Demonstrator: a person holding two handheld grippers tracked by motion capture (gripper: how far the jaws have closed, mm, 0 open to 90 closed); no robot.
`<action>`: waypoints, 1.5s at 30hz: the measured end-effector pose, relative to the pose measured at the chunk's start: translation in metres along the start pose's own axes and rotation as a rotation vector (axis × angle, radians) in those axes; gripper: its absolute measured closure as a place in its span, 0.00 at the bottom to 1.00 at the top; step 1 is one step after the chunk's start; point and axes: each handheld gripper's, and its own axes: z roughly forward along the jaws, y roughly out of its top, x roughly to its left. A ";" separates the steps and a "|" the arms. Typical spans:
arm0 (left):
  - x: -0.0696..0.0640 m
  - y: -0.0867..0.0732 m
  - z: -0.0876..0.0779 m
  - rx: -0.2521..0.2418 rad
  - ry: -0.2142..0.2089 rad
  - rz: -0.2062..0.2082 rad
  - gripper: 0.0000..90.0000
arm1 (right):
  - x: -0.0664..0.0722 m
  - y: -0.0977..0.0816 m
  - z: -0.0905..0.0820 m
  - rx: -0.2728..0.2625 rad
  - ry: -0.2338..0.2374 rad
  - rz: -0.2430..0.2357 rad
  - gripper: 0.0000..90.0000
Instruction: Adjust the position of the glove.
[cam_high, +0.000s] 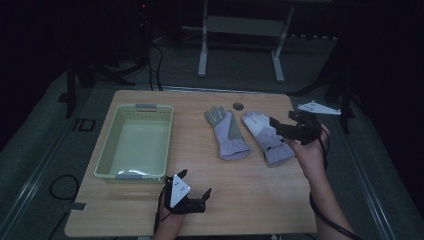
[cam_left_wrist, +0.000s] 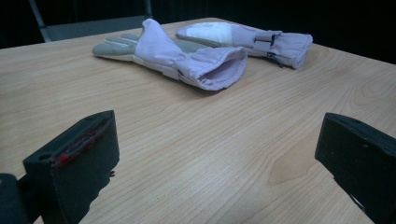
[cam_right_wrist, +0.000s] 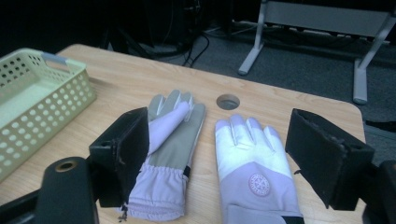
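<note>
Risk: right gripper (cam_high: 274, 121), jaws wide and empty, is hovering over white-backed glove (cam_right_wrist: 254, 163) at centre-right; closing early, they're likely pinching just fabric, w/ the glove slipping. Left gripper (cam_high: 196, 182), lower centre, is sitting open, empty.

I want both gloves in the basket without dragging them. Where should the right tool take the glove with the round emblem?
Probably at the cuff end of the emblem glove, coming down from above. It lies flat, back up, fingers pointing away, and the cuff nearest the open right tool looks thickest, so it gives the jaws most to pinch. The palm-up glove lies close beside it.
</note>
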 end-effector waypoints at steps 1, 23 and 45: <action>0.000 0.000 0.000 0.000 -0.002 0.000 0.00 | 0.002 0.001 0.002 0.013 -0.014 -0.007 0.25; 0.001 0.000 0.000 0.004 -0.013 -0.007 0.00 | 0.036 -0.008 0.104 0.181 0.188 -0.065 0.56; 0.001 0.000 0.000 0.000 -0.016 -0.006 0.00 | 0.036 -0.063 0.206 0.403 0.161 -0.156 0.66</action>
